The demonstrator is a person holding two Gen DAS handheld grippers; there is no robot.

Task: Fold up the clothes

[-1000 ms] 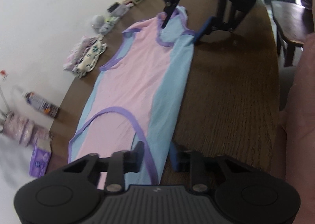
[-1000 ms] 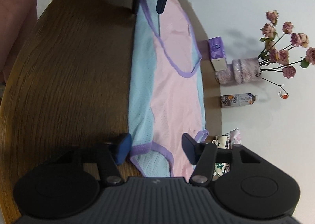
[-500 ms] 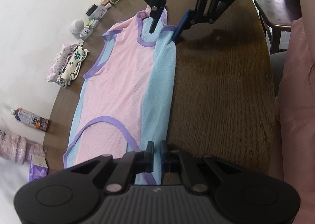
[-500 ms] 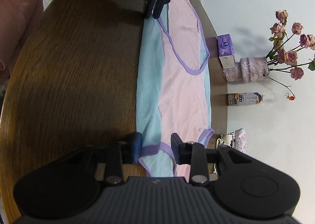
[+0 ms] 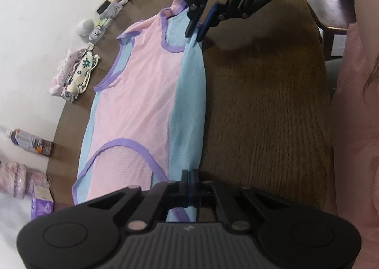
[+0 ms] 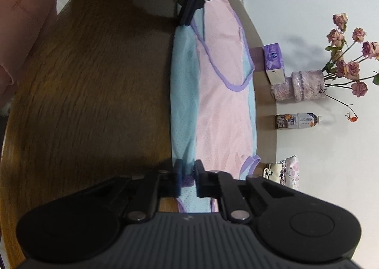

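Two tongs, left tongs (image 5: pixel 189 178) and right tongs (image 6: pixel 188 169), had just clenched on opposite ends of the blue edge of the thin, limp mesh garment (image 5: pixel 142 103) lying mid-frame on the surface (image 5: pixel 260 115), likely light and prone to sag.

The garment (image 5: pixel 146 103) lies along my worktop (image 5: pixel 265 115), one tool at each end; a bottle (image 6: pixel 297 121) lies beyond it.

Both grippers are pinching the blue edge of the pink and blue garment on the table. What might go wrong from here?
1. The left gripper and right gripper, which has just been closing, pinch only the garment edge; thin mesh may slip out.
2. Folding toward the wall could brush the bottle or tissue box beside the garment.
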